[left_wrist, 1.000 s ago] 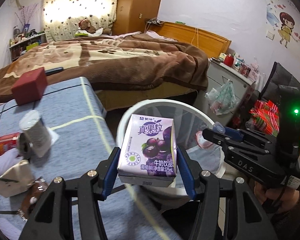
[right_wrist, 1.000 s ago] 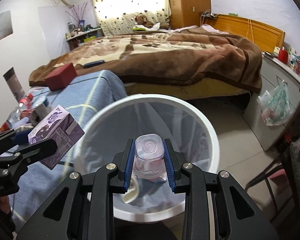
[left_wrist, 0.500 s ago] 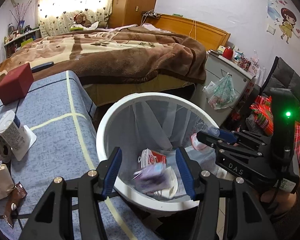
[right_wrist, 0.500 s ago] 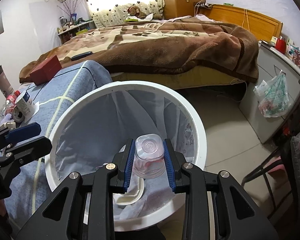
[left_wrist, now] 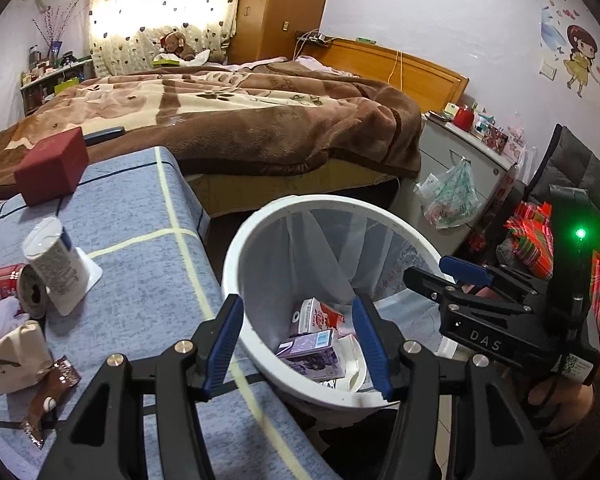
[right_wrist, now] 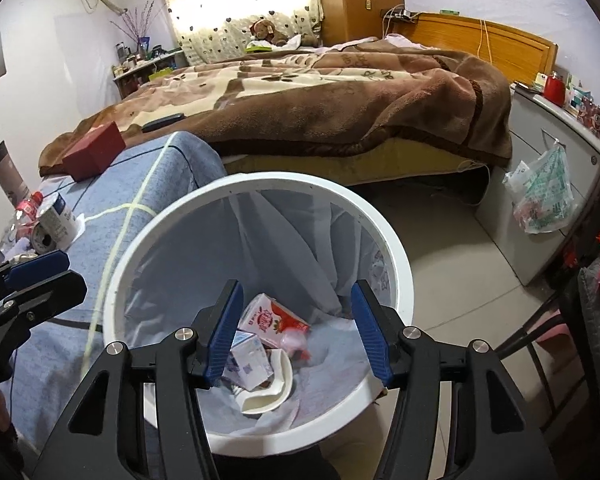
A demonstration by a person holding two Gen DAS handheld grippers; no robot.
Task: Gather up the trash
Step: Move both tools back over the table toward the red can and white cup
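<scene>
On the blue-clothed worktop [left_wrist: 140,240] at left lie a tipped can [left_wrist: 12,294] and a white tub [left_wrist: 54,264]. The left tool [left_wrist: 298,344] stands wide and empty above the white bin [left_wrist: 236,264]. The right tool [right_wrist: 296,330] is opening, nothing between its pads; cartons [right_wrist: 272,320] lie inside.

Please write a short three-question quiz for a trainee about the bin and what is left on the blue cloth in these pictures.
1. True or false: the left claw holds a carton.
2. Which carton lies in the white bin? A) green B) purple carton C) yellow
3. Fill in: the red box sits on the ____ cloth.

Key: 1. False; both it and the right claw, whose pads are opening, have nothing between them. 2. B, beside a strawberry carton. 3. Blue.
</scene>
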